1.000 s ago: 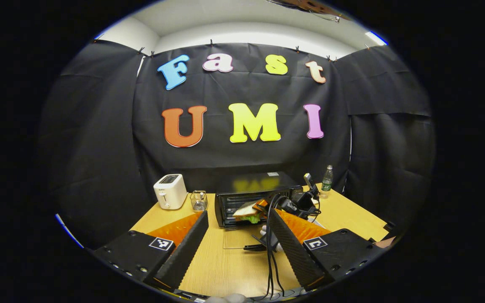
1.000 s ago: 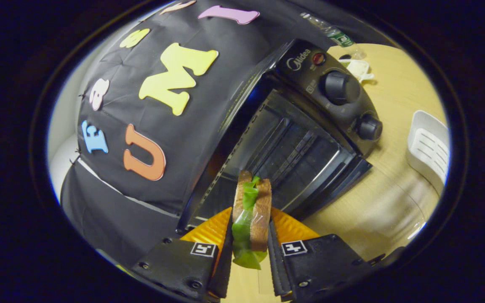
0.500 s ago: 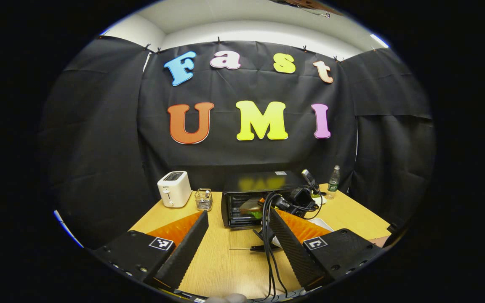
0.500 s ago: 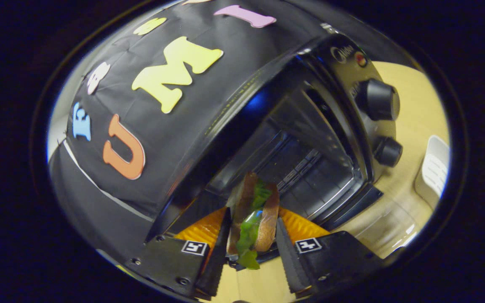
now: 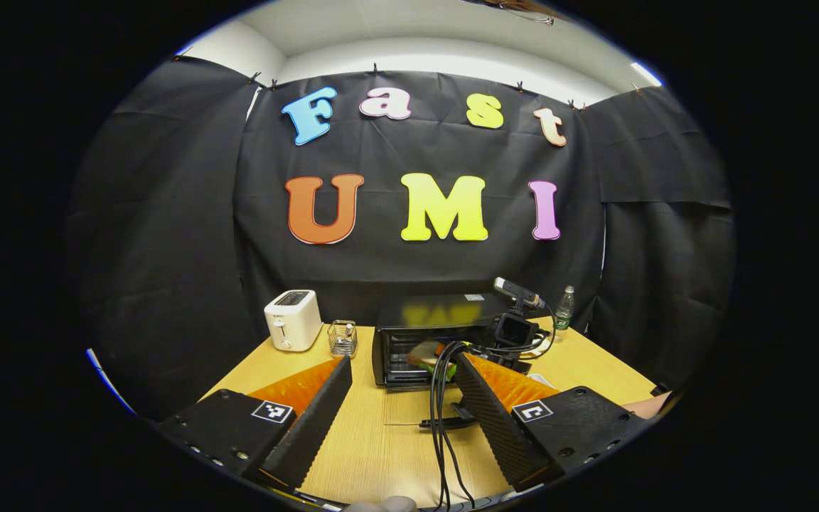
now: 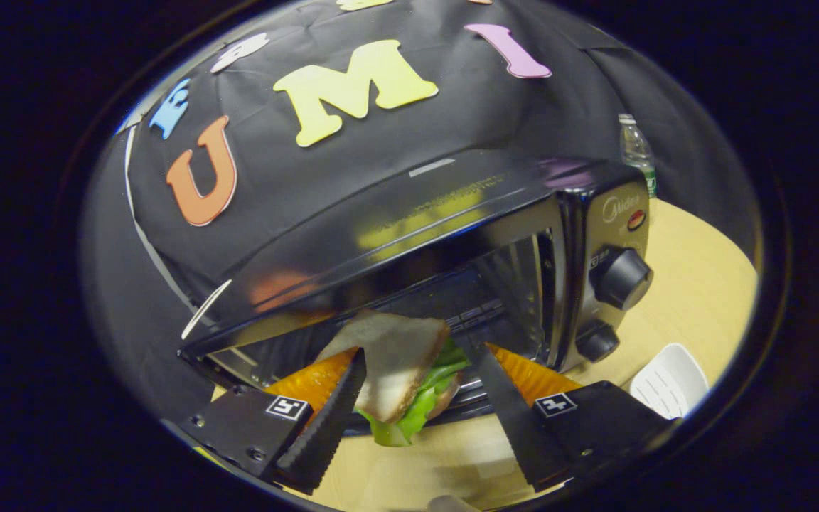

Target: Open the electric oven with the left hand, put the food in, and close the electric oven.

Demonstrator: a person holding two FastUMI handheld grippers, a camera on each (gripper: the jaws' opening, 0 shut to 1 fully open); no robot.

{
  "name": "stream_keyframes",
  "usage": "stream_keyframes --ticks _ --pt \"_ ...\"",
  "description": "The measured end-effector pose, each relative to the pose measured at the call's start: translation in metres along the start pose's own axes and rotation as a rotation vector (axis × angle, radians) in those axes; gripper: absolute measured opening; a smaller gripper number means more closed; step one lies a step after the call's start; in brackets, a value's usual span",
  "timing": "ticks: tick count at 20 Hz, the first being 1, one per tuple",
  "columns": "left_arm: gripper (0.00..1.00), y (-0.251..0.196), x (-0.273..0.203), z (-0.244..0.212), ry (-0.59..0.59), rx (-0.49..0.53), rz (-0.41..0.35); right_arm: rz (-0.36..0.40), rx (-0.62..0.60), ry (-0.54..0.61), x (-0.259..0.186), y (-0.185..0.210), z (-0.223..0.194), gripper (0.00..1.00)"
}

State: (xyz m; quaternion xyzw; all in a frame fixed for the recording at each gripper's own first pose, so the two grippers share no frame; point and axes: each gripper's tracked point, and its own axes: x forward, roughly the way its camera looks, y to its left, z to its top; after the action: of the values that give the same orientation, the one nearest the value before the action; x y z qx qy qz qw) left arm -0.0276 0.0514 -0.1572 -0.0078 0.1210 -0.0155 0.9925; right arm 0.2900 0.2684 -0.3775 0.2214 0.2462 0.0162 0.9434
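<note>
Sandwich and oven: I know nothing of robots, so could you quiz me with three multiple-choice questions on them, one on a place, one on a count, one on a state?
1. Where is the sandwich?
A. On the oven roof
B. Under the oven
C. At the electric oven mouth

2. How many knobs are on the oven's front panel?
A. One
B. Two
C. Four

3. How is the oven door?
A. Folded down, open
B. Shut
C. Ajar, nearly upright

Answers: 1 C, it sits at the opening; 2 B, one knob above another; 3 A, the glass lies flat in front.
</note>
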Motion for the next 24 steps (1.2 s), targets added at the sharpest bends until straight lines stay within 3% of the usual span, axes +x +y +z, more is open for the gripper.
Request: stream_keyframes --ticks 1,2,3,10,17,24 --pt "0.96 0.002 0.001 0.0 -0.001 -0.001 0.004 0.011 -0.014 0.001 -0.008 0.0 0.0 1.0" --pt "0.96 0.003 0.002 0.0 -0.002 -0.002 0.007 0.017 -0.034 0.004 -0.02 -0.002 0.001 1.0" --pt "0.96 0.003 0.002 -0.002 0.001 -0.001 0.013 0.029 -0.055 0.005 -0.032 -0.002 0.002 0.89" --pt "0.96 0.006 0.006 -0.005 0.002 0.008 0.041 0.083 -0.276 -0.099 -0.151 -0.023 0.058 0.89" --pt "0.96 -0.01 0.023 -0.037 0.048 0.027 0.051 0.031 -0.44 -0.255 -0.278 -0.084 0.149 0.89" --pt "0.96 -0.052 0.054 -0.102 0.132 0.006 0.007 -0.01 -0.421 -0.281 -0.358 -0.147 0.197 0.89"
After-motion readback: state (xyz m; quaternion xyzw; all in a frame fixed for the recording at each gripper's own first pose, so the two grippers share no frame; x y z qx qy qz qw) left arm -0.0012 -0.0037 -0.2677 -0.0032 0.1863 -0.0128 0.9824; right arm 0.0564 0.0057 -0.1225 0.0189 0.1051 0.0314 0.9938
